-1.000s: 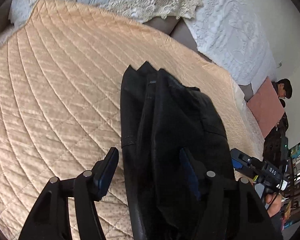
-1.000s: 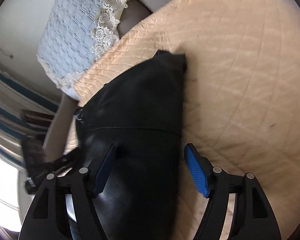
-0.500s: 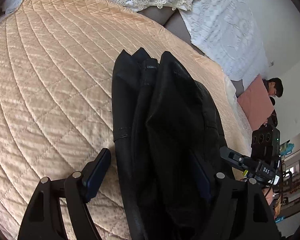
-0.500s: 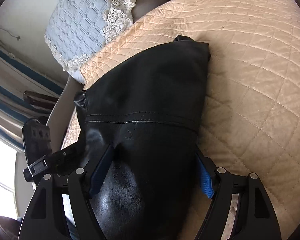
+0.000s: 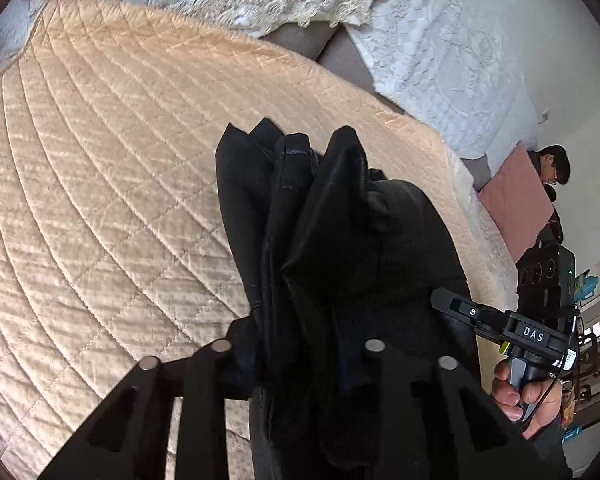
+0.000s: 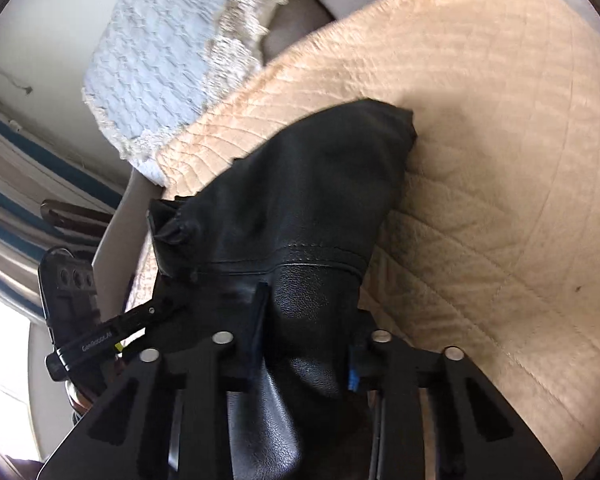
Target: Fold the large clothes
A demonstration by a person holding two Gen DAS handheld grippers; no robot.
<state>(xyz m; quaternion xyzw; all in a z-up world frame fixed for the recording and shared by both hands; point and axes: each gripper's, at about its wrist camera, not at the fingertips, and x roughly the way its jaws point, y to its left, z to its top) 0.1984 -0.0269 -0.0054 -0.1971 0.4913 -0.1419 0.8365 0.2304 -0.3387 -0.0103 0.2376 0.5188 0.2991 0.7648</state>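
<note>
Black leather garment (image 5: 340,248) lies bunched in thick folds on the quilted peach bedspread (image 5: 100,200), near the edge of the bed where the two grippers are. Its far end points toward the pillows at the head of the bed.

The left gripper (image 5: 300,364) has just been closing, and its jaws now pinch a thick bundle of the leather between them. The right gripper (image 6: 304,344) has also just been closing, and its blue pads press the smooth leather panel just below a stitched seam.

In the left wrist view the right gripper's black body and the hand (image 5: 520,392) holding it show at the right edge. White lace-trimmed pillows (image 5: 440,52) lie at the head of the bed, and a pink cushion (image 5: 512,200) stands beyond its corner. A person (image 5: 554,164) is behind this cushion.
</note>
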